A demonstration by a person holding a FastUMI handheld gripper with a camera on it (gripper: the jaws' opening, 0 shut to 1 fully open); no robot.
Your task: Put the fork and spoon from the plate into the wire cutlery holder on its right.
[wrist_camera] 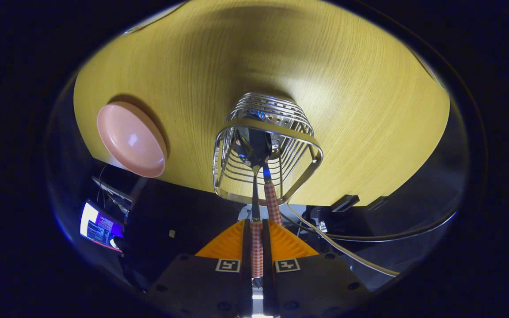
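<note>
The gripper (256, 229) is clamped on the red-and-white checked handle of a piece of metal cutlery (256, 207), both fingers (228, 243) pressing on the handle from either side. The dark metal stem of that piece runs forward from the fingertips into the open mouth of the silver wire cutlery holder (267, 145), and its head sits inside the basket; whether it is the fork or the spoon cannot be told, as the head is dark and blurred. A second piece with the same checked handle (273, 203) stands just beside it, leaning out over the holder's near rim, its blue neck dipping into the basket. The holder stands on the pale yellow wooden bench (347, 88), close to its near edge. To the holder's left, well apart from it, lies a round pink plastic plate (131, 139), bare on its face. Below the bench edge a pale cable (347, 251) trails across the dark floor, and a lit screen (100, 227) glows beneath the plate.
</note>
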